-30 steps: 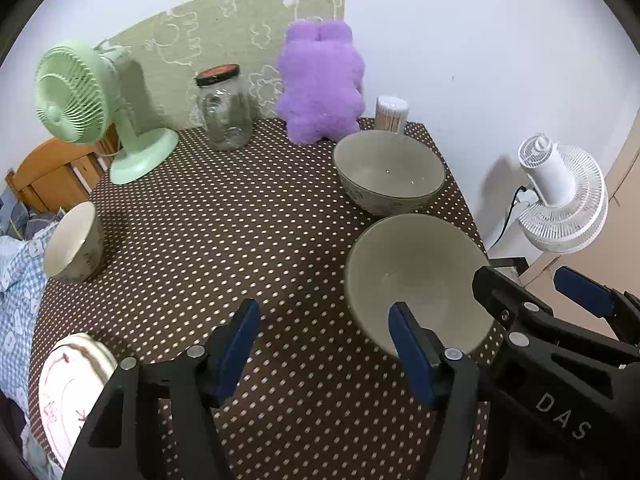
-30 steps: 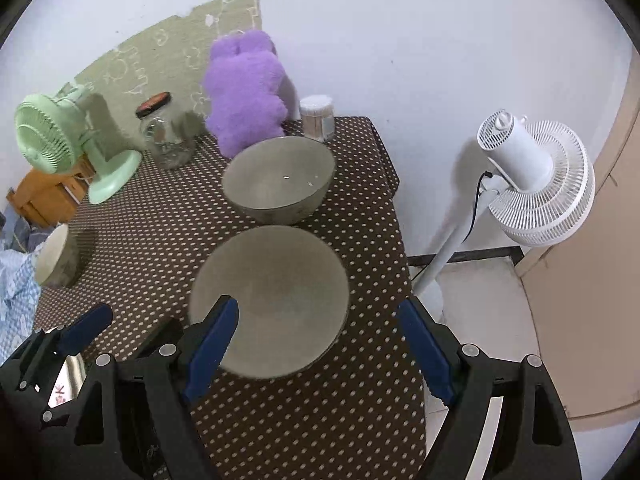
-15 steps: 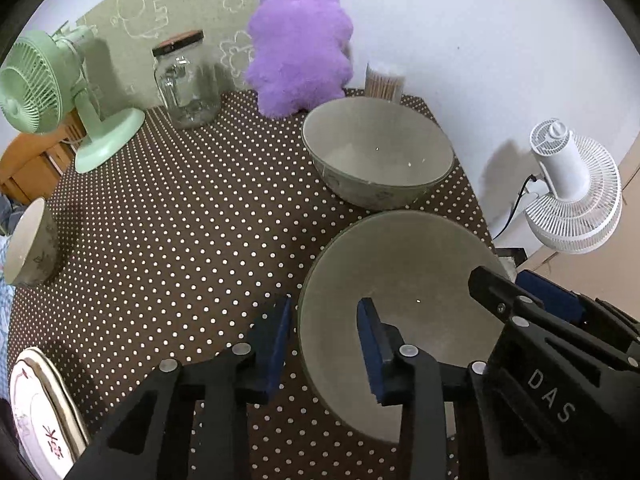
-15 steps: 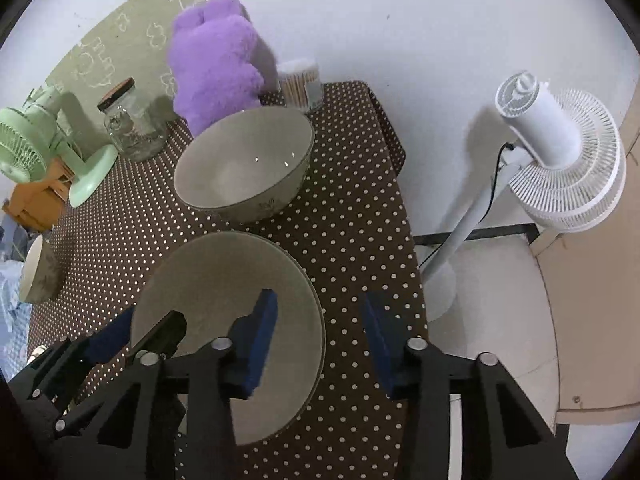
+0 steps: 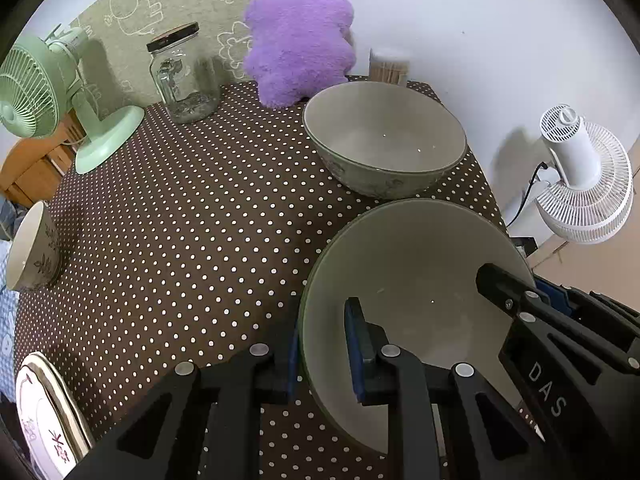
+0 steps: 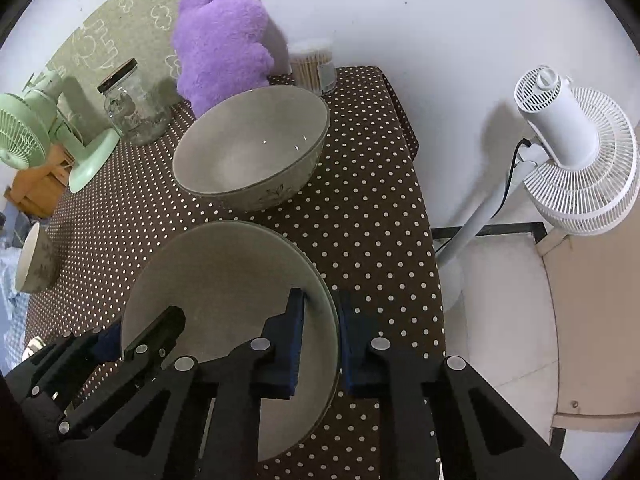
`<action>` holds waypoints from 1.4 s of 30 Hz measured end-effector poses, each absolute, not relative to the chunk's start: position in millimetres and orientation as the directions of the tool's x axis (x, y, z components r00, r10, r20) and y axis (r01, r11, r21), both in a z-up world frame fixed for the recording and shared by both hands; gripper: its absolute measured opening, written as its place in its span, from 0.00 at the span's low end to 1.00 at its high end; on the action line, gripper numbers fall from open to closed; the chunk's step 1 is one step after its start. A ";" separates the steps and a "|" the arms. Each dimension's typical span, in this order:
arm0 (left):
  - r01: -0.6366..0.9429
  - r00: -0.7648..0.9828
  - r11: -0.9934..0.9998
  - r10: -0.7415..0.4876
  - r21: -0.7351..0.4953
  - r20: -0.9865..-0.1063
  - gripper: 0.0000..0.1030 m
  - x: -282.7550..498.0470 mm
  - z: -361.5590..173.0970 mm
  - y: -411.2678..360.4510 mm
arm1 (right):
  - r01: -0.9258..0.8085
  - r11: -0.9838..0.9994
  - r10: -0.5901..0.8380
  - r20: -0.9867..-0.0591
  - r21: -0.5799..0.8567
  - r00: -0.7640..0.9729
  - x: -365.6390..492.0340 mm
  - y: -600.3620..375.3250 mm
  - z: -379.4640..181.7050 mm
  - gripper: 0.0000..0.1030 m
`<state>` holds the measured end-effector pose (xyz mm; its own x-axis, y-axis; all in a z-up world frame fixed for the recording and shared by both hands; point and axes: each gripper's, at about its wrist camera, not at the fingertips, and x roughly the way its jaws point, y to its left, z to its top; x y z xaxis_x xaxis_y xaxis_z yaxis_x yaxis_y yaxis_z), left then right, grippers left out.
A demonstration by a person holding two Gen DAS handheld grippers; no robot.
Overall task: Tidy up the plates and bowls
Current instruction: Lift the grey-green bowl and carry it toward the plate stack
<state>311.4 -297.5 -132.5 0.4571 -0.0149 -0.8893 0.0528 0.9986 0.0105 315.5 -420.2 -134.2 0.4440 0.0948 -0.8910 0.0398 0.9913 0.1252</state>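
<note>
Both grippers are clamped on the rim of the near bowl [image 5: 416, 280], which sits at the table's right edge, at about five o'clock in the left wrist view. The left gripper [image 5: 322, 354] pinches the rim's left side, one blue pad inside the wall and one outside; the right gripper [image 6: 320, 338] does the same on the opposite side. Two opposed grips likely keep such a wide bowl level when lifted. The far bowl [image 5: 384, 140], just beyond at one o'clock, looks like the stacking target. The small bowl [image 5: 32, 248] lies tipped at nine o'clock, the plates [image 5: 48, 412] at seven.
</note>
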 end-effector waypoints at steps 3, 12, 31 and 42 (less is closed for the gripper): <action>0.059 0.453 0.998 -0.025 0.002 -0.891 0.17 309.5 -130.8 -295.9 | 0.043 0.992 0.084 -0.891 0.115 0.446 310.9 -418.3 -130.8 0.18; 0.070 0.446 0.998 -0.039 -0.008 -0.894 0.17 289.1 -116.2 -281.0 | 0.052 0.993 0.074 -0.896 0.108 0.437 287.0 -403.0 -114.8 0.18; 0.110 0.457 0.994 -0.074 -0.026 -0.887 0.17 224.2 -92.7 -214.7 | 0.072 0.994 0.038 -0.889 0.080 0.457 213.0 -332.9 -85.3 0.18; 0.122 0.433 0.992 -0.076 -0.026 -0.898 0.17 189.3 -103.2 -173.8 | 0.072 0.995 0.031 -0.894 0.070 0.448 174.8 -286.7 -95.0 0.18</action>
